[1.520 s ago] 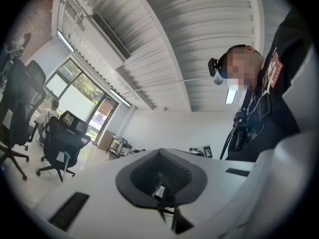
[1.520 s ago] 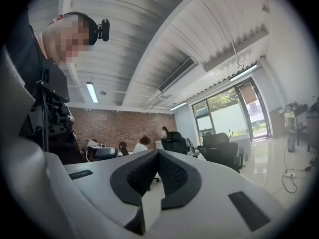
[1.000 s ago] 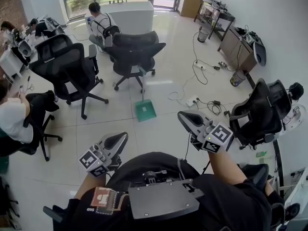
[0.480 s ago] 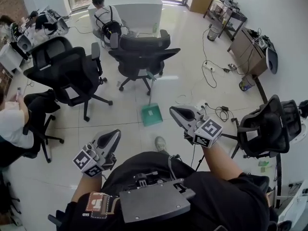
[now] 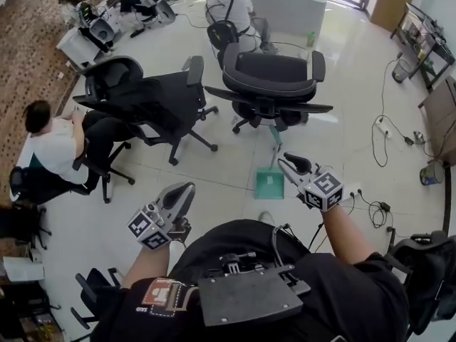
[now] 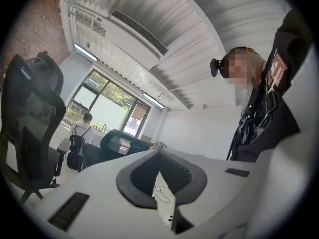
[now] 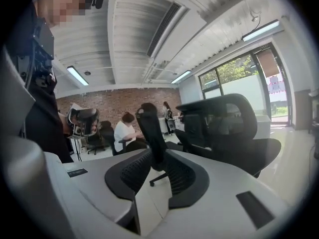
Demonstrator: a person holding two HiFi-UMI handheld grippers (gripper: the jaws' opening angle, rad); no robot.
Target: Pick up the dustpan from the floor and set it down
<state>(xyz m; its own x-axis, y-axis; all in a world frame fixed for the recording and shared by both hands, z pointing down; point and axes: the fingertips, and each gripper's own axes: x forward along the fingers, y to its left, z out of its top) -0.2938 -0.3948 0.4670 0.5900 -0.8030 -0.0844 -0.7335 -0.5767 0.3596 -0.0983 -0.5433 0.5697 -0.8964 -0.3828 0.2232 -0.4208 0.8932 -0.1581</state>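
**On the floor, close by my right jaws: the dustpan**

On the shiny floor lies the green dustpan, with its handle pointing toward the black chair. A moment ago it was far in front of me. Now I have walked up close, and from the head view my right gripper is just beside it. These jaws were shut tight before. Now they are opening, about part way, and nothing is between them yet. My left gripper is well apart from the dustpan, with its jaws together and empty. I think I am getting ready to grab. The dustpan is not picked up yet. I likely need to go lower and get my right jaws around the handle.
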